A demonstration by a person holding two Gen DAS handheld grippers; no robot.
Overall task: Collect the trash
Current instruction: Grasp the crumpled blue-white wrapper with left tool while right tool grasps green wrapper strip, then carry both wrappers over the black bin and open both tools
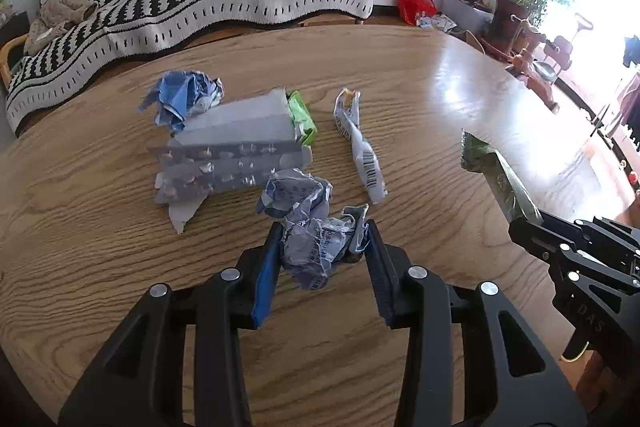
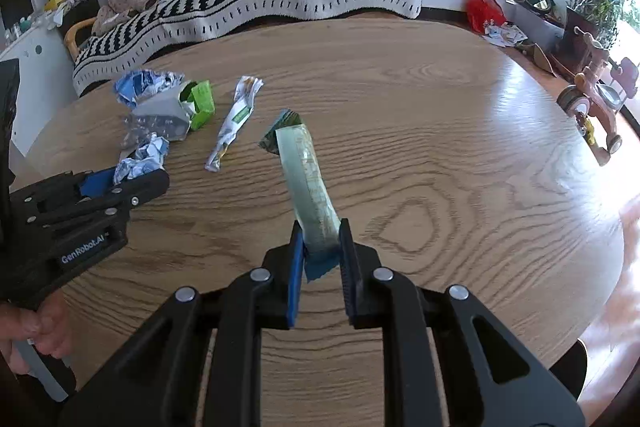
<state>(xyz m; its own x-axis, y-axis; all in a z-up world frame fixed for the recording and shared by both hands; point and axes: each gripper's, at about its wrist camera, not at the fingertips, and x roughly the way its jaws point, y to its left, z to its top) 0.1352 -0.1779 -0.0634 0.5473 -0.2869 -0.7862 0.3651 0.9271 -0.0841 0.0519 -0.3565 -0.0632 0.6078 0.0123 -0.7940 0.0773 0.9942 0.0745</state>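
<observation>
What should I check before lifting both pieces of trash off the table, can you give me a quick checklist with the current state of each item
1. Left hand-held gripper shut on the crumpled paper ball: ok, pads press both sides.
2. Right hand-held gripper shut on the long green wrapper: ok, its near end is pinched.
3. Wrapper's far end clear of the table: cannot tell.
4. Paper ball free of the silver blister packs: ok, a gap shows.
5. White twisted wrapper out of both grips' way: ok, lying apart between them.
6. Bin for the trash in view: not ok, none visible.
</observation>
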